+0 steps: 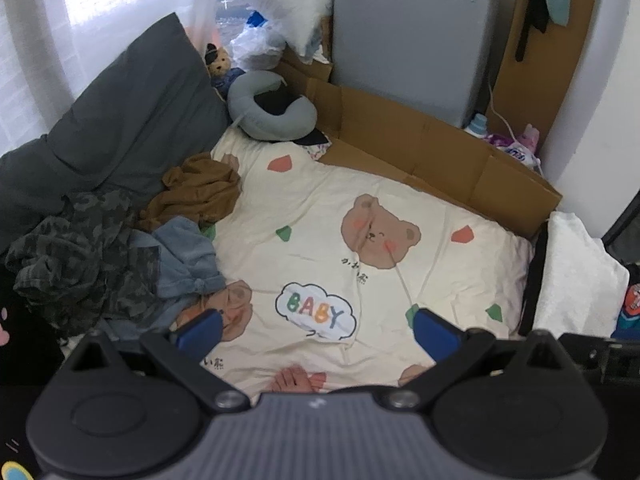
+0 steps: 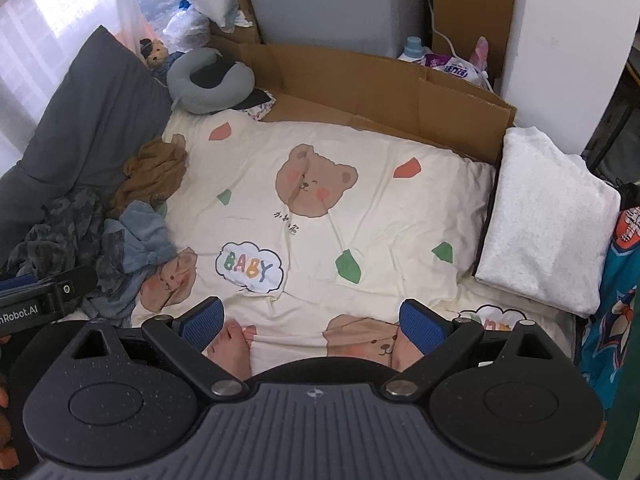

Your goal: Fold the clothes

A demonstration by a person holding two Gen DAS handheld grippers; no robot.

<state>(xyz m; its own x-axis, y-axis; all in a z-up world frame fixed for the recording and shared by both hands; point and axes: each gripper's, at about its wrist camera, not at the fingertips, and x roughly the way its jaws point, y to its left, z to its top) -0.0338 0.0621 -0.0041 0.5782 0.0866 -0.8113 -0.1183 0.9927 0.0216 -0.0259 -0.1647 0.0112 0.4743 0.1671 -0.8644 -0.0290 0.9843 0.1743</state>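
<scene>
A cream bear-print quilt covers most of the bed, its near edge hidden behind both gripper bodies. Along the far side stands a flattened cardboard sheet, and behind it a tall grey cabinet whose top is cut off by the frame. A dark grey pillow leans at the far left against a bright curtained window, washed out so nothing beyond it can be made out. A white folded blanket lies at the right edge of the bed.

The clothes sit in a heap at the left of the quilt: a camouflage garment nearest, a blue garment touching it, and a brown garment just beyond. How many pieces lie beneath cannot be told.

A grey neck pillow rests at the far left corner, a small stuffed bear just behind it.

The left gripper hangs over the quilt with its blue pads wide apart, holding nothing. The right gripper likewise has its pads spread and empty. A bare foot shows between them, partly hidden.
</scene>
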